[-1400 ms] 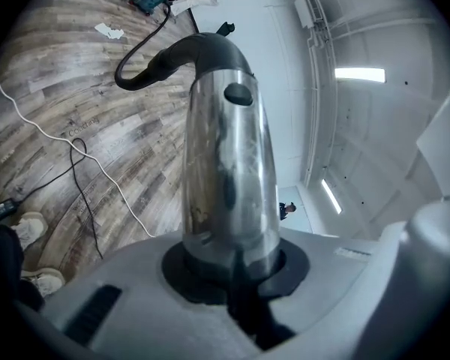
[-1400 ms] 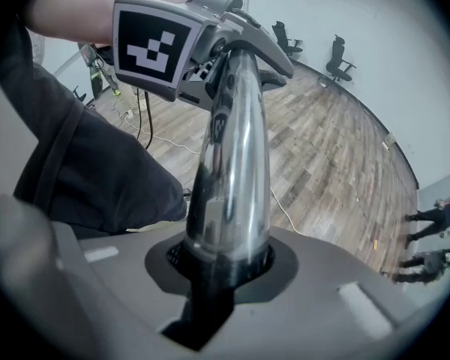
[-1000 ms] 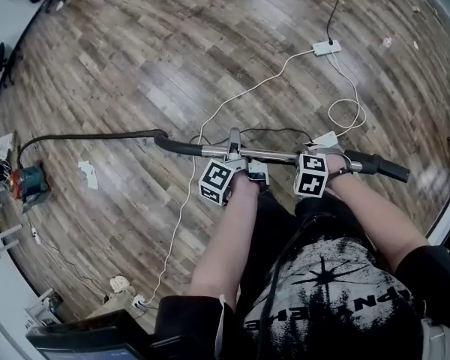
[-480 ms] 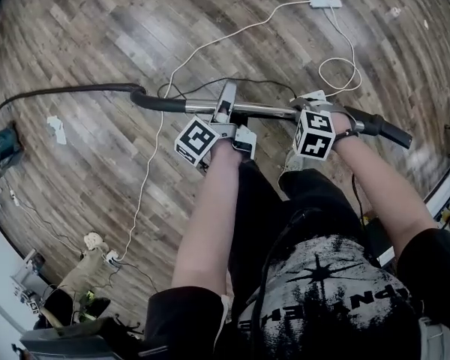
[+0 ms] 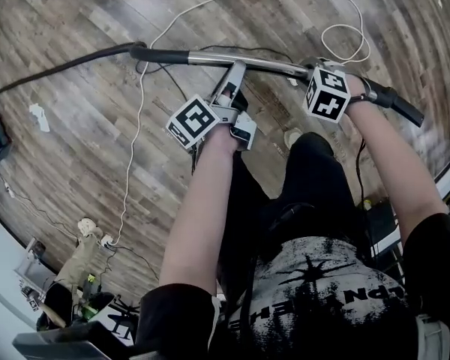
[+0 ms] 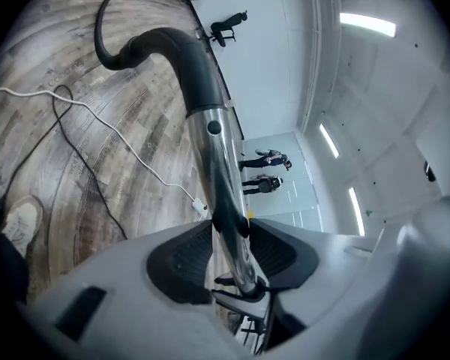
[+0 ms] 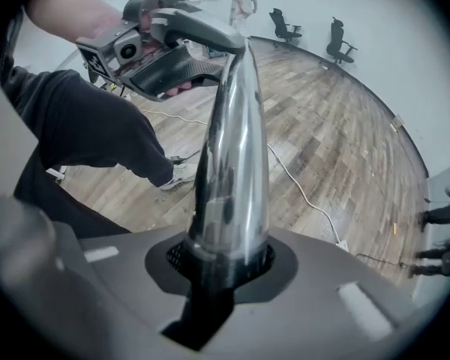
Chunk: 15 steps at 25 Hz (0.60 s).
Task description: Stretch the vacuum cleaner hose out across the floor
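The vacuum's chrome tube (image 5: 240, 60) hangs level, low over the wood floor. Its black hose (image 5: 60, 66) trails off to the left along the floor, and a black handle (image 5: 394, 103) sticks out on the right. My left gripper (image 5: 236, 73) reaches up to the tube's middle. Its jaws have just been opening and now stand open, with the tube (image 6: 214, 141) still running between the pads (image 6: 180, 257). My right gripper (image 5: 313, 72) points steeply down and is shut on the tube (image 7: 232, 163) near the handle end.
A white cable (image 5: 139, 126) crosses the floor to a power strip (image 5: 97, 240), and another lies coiled (image 5: 345, 40) beyond the tube. A thin black cord (image 6: 75, 156) loops under it. The person's legs and a shoe (image 5: 292, 137) are just below the tube. Office chairs (image 7: 337, 40) stand far off.
The tube and both grippers have sunk toward the floor, sliding up in the head view. My left jaws have spread apart from the tube, while the right gripper keeps its hold.
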{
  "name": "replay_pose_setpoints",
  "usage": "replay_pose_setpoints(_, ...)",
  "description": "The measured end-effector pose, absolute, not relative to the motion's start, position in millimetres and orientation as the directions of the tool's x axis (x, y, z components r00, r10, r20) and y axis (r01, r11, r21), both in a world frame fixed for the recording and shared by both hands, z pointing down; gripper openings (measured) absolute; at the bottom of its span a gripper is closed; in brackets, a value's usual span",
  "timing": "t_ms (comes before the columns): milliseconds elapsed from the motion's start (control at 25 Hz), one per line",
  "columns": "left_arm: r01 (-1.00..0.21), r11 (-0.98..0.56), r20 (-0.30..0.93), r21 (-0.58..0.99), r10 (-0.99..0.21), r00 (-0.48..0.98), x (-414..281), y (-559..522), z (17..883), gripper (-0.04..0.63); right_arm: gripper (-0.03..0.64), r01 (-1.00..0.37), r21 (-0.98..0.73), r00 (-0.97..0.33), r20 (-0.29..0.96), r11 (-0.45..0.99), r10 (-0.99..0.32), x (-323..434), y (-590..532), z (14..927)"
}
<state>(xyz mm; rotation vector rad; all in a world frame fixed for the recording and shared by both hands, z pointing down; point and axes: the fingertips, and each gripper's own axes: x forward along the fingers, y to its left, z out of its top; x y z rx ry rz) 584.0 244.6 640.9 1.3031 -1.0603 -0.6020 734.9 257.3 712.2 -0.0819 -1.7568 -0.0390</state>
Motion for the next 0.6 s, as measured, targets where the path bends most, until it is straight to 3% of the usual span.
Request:
replay_pose_setpoints(120, -0.270, 0.180, 0.293, 0.946, -0.829, 0.476, 592.7, 245.7, 667.0, 0.112, 0.081, 0.063, -0.011, -0.216, 0.976, 0.998, 0.024, 741.5, 246.6, 752.6)
replay_pose_setpoints(200, -0.296, 0.117, 0.260, 0.948, -0.819, 0.511, 602.1, 243.7, 676.8, 0.008, 0.081, 0.037, -0.011, -0.219, 0.976, 0.999, 0.019, 751.0, 242.7, 783.8)
replay_pose_setpoints(360, -0.380, -0.097, 0.168, 0.920, -0.779, 0.604, 625.2, 238.7, 691.5, 0.001, 0.081, 0.044, 0.006, -0.195, 0.981, 0.999, 0.003, 776.6, 246.3, 855.6)
replay_pose_setpoints(600, -0.516, -0.344, 0.189, 0.785, -0.659, 0.728, 656.2, 225.3, 743.5, 0.000, 0.078, 0.043, 0.042, -0.201, 0.979, 0.998, -0.032, 807.4, 233.8, 981.3)
